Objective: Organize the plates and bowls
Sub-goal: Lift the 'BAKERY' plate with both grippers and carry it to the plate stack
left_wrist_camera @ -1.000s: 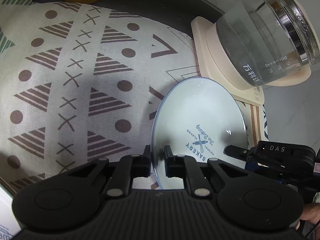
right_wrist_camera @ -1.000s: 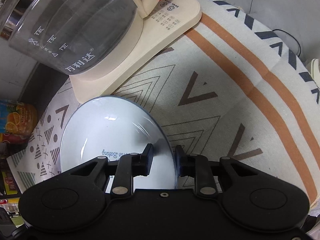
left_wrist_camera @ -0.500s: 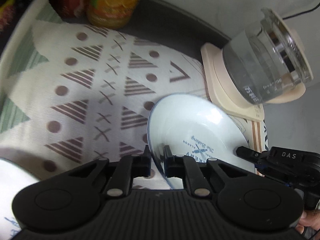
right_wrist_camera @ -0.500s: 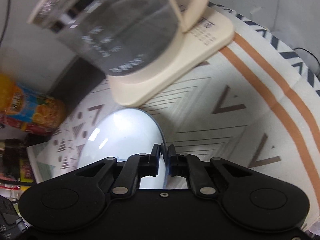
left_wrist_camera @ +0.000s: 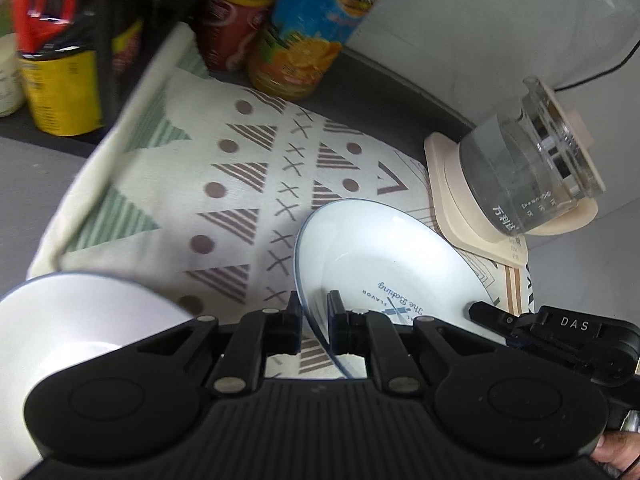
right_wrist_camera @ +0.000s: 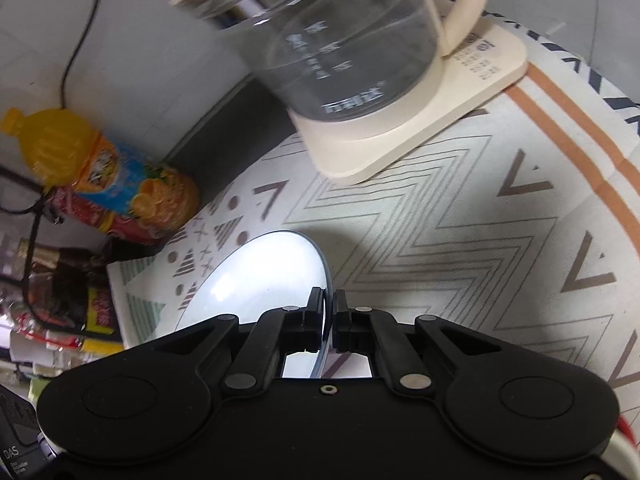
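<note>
**A:** Both grippers are clamped on one dish. On the left, the left gripper (left_wrist_camera: 313, 322) is closed down onto the near rim of the plate (left_wrist_camera: 380, 264), one pad under the rim and one inside it. What has changed?

**B:** A second ago the plate was lying flat on the patterned cloth (left_wrist_camera: 240, 184), and the right gripper (right_wrist_camera: 329, 320) was only part-closed around the opposite rim. That grip is now pinched tight on the edge, and the plate is seen tilted and carried clear of the cloth, so the lift can be taken as begun (much more of the counter is in view than before, which fits a rise).

**A:** And what does that mean for the task?

**B:** The pick-up step is judged done; a stacking or placing step is presumably left. A second white dish (left_wrist_camera: 72, 328) is seen at lower left, just beside the left gripper, and may be the destination, though that cannot be told.

**A:** Containers, left to right?

**B:** Blurred jars and cans are lined at the back; their contents cannot be read. The orange juice bottle (left_wrist_camera: 312, 28) looks full. The plate itself is bare apart from its blue printed emblem. At the far right, the glass kettle (left_wrist_camera: 528, 168) is set on its cream base (left_wrist_camera: 452, 204); whether water is in it cannot be told.
</note>
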`<state>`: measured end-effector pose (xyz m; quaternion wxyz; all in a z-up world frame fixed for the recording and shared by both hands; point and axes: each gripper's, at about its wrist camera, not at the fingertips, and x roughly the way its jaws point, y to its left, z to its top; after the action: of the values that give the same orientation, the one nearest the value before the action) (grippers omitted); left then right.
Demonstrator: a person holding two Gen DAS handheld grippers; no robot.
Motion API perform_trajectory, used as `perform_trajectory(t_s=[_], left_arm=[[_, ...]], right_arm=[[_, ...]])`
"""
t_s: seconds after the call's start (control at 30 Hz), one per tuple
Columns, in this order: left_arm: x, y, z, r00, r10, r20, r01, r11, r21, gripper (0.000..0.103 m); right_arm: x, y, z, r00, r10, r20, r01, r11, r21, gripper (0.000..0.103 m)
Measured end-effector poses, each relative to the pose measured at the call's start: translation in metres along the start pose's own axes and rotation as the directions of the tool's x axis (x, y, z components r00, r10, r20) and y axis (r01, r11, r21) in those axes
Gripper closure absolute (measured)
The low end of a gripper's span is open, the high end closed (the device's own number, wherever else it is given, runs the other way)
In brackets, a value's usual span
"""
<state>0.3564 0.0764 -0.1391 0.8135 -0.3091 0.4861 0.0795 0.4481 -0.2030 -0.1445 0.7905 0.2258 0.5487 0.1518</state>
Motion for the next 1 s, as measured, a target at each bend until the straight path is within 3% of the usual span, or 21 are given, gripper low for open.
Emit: perform_trajectory(t_s=[0.47,1.0], left_arm=[[-0.063,0.035,-0.028,0.995,0.050,0.091,-0.044,0.997,-0.069,0.093],[-0.113,0.070,-0.075,0.977,0.128,0.171,-0.099,0.981,-0.168,0.093]], right_arm=[[-0.014,0.033,-0.038,0.994,0.108,-0.026,-0.110,0.989,-0.095,0.099],[-0.026,0.060,-0.079,0.978,0.189,-0.086,-0.203,0.959,-0.197,0.099]])
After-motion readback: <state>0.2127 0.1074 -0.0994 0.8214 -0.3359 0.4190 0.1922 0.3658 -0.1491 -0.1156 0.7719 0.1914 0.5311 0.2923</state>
